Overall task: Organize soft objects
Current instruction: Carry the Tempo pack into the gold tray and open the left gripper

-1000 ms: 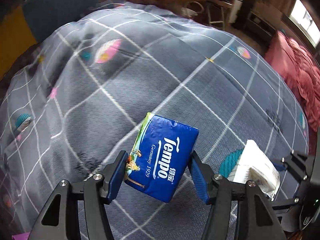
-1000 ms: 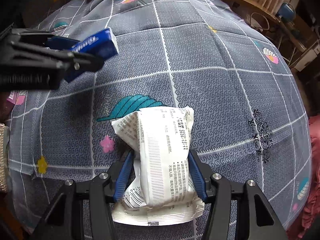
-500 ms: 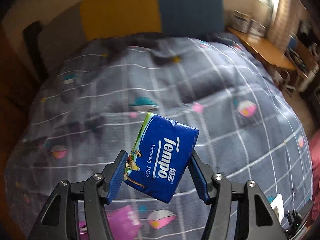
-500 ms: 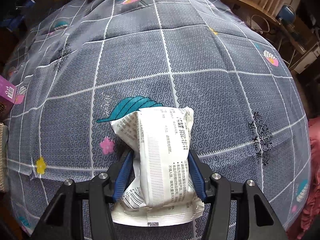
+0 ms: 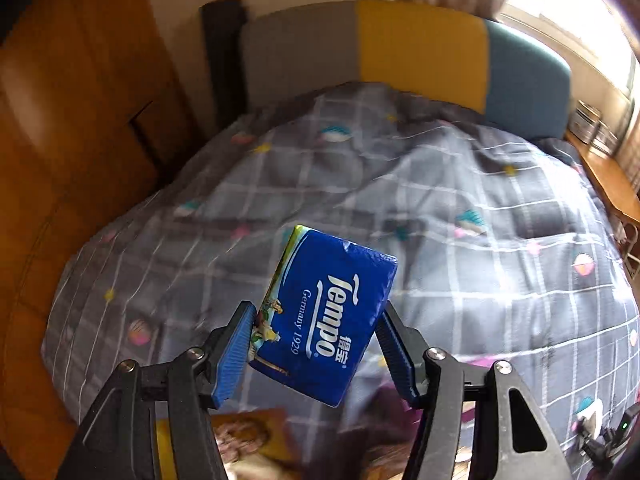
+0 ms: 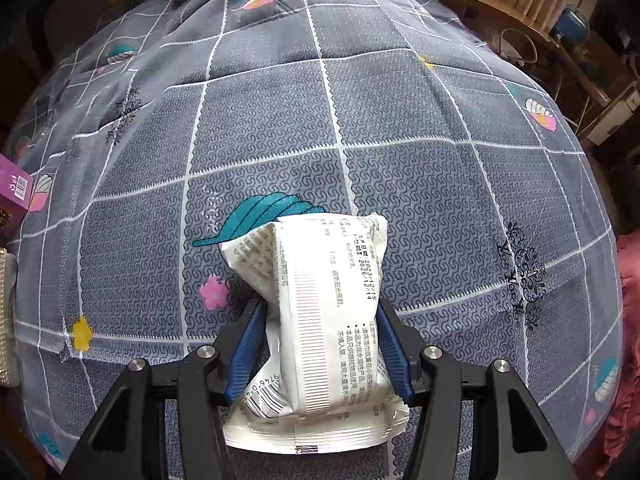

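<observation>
Blue Tempo tissue pack (image 5: 326,314) tilted, airborne; white wipes packet (image 6: 320,316) above the bedspread (image 6: 400,120).

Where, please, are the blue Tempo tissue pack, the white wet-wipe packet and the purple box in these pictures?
blue Tempo tissue pack (image 5: 328,316): left wrist view, on its printed blue face.
white wet-wipe packet (image 6: 320,320): right wrist view, on its white back panel.
purple box (image 6: 14,186): right wrist view, on its visible corner at the left edge.

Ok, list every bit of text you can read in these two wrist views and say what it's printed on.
"Tempo" – blue tissue pack, clamped by the left gripper.
"Germany 1929" – same pack, beside the brand name.
Two Chinese characters by the logo – too small to read surely.
"2026/12/14" – white wipes packet, in the right gripper; the date line above it looks like "2023/12/15".
Chinese small print and barcode digits on the packet – too fine to read.
Purple box – marks unreadable.
</observation>
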Tool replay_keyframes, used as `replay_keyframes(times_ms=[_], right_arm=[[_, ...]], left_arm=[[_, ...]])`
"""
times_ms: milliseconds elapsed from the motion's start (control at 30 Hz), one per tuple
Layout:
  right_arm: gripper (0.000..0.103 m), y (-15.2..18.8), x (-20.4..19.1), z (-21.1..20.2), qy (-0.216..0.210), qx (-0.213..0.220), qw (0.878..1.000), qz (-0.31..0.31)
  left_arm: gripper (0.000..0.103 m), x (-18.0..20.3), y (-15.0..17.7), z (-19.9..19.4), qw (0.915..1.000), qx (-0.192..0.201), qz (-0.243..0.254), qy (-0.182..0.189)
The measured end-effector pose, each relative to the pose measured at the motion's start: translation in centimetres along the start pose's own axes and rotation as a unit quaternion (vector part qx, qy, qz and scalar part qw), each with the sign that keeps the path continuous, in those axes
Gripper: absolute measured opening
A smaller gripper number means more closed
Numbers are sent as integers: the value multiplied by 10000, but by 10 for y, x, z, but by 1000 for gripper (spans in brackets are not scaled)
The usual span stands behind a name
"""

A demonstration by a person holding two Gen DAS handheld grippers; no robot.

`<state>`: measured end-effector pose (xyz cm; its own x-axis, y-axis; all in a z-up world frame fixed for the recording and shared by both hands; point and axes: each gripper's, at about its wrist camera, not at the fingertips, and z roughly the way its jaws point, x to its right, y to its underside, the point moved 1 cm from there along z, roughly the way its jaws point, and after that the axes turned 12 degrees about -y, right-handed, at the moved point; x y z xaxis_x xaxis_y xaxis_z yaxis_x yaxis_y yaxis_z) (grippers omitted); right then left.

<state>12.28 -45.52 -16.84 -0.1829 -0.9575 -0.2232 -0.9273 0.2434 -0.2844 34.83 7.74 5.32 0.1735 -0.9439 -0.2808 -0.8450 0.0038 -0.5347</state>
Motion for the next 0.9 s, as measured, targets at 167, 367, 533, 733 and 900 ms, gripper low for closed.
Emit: replay_keyframes(times_ms=[167,367,533,733,900], right_arm=[[56,0,-4,1,1,54,10000,-1],[52,9,-33,1,589,219,9945,-839],[51,11,-41,1,672,272,9930,-937],[51,13,-42,-2,679,299,9931,-910],[51,14,-40,-1,708,315,9927,-927]], left_arm=[[62,-67,54,14,9991,-102,-394,113],[62,-112,120,30,9968,-235,-678,350],[62,-139,183,42,9924,-421,-993,601],[62,-147,248,47,9913,-510,-1007,680],[62,-137,288,42,9943,-400,-799,580]])
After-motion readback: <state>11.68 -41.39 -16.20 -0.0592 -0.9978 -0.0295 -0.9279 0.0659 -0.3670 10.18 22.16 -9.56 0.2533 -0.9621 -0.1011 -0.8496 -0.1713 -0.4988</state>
